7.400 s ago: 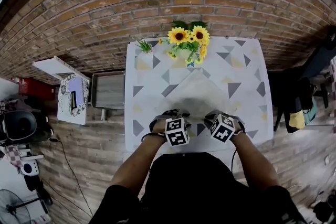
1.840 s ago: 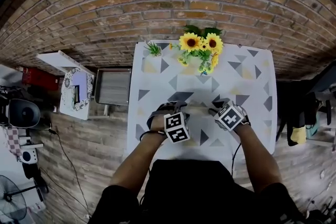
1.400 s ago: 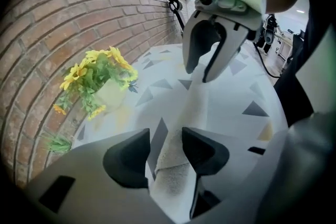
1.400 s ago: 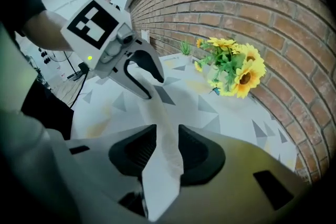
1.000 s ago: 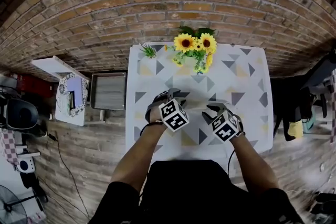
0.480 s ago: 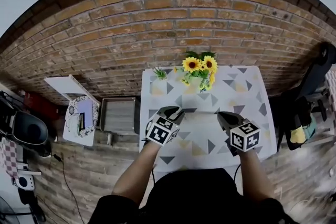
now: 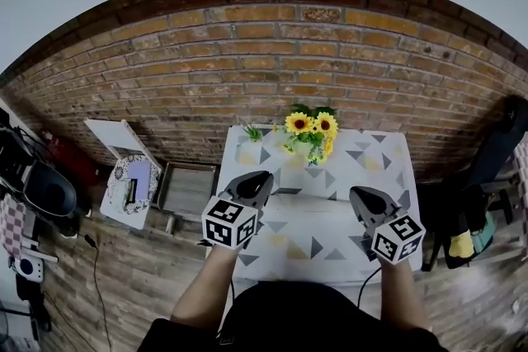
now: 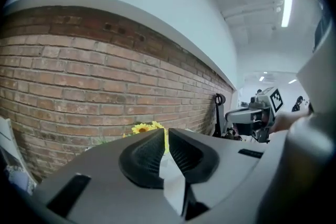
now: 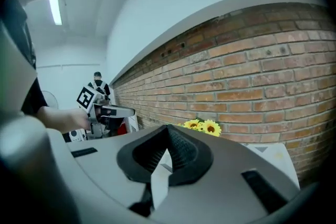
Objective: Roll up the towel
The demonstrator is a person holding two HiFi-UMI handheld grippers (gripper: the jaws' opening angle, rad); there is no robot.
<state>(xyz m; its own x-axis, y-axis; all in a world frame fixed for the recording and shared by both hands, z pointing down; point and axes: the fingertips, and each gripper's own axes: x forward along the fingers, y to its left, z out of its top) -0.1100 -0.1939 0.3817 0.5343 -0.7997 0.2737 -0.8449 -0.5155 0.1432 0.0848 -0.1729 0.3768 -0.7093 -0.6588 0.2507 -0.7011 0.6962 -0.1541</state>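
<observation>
Brick wall (image 7: 247, 70), forearms (image 7: 200, 297) (image 7: 398, 293) extended — well apart

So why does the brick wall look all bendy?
Head view: the wide lens bows the brick wall into an arch. Left gripper view: the wall curves too, corners black. Right gripper view: same bend; the ceiling light is a bright streak.
</observation>
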